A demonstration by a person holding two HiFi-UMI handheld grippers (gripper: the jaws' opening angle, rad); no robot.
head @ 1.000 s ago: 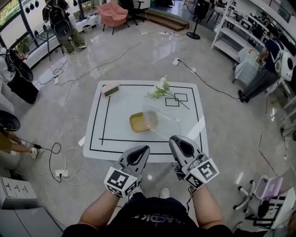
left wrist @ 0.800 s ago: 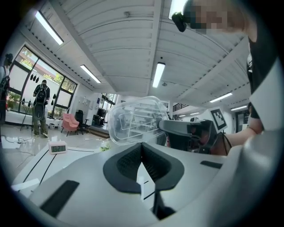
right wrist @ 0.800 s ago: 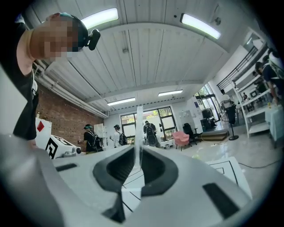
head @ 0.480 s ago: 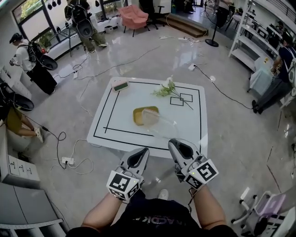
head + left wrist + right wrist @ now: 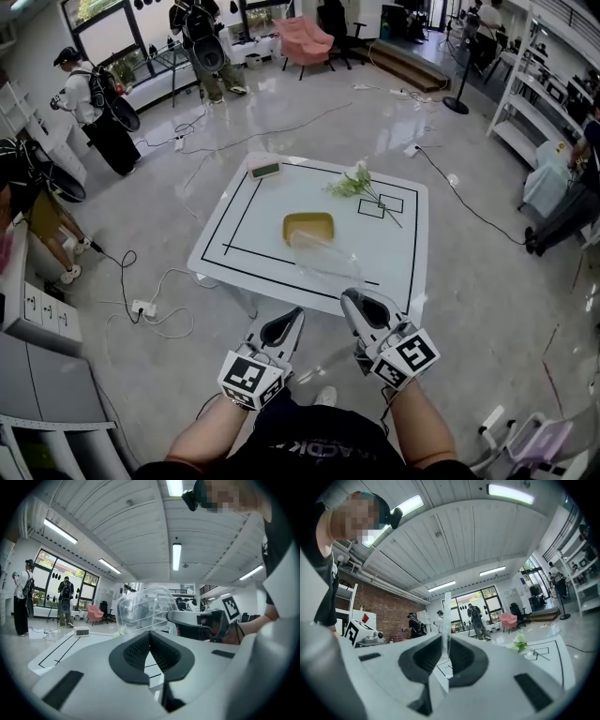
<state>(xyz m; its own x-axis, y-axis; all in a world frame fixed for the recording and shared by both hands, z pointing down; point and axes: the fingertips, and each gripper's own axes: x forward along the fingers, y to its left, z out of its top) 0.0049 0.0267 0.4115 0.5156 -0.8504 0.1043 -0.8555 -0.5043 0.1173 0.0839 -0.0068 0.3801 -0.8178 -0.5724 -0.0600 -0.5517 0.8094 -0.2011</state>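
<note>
Your right gripper (image 5: pixel 446 641) is clamped on the thin rim of the clear container (image 5: pixel 323 258), so it hangs over the table's (image 5: pixel 398 253) near edge, short of the yellow tray (image 5: pixel 308 226). I judge it picked up but not yet set down. Your left gripper (image 5: pixel 150 651) has its 2 jaws together, empty.

Bright, even indoor light from ceiling strip lights (image 5: pixel 176 557) and windows (image 5: pixel 105 26), glare on the glossy floor (image 5: pixel 309 105), strong fisheye bending, dark rounded corners, left gripper (image 5: pixel 150 640) slightly soft up close.
</note>
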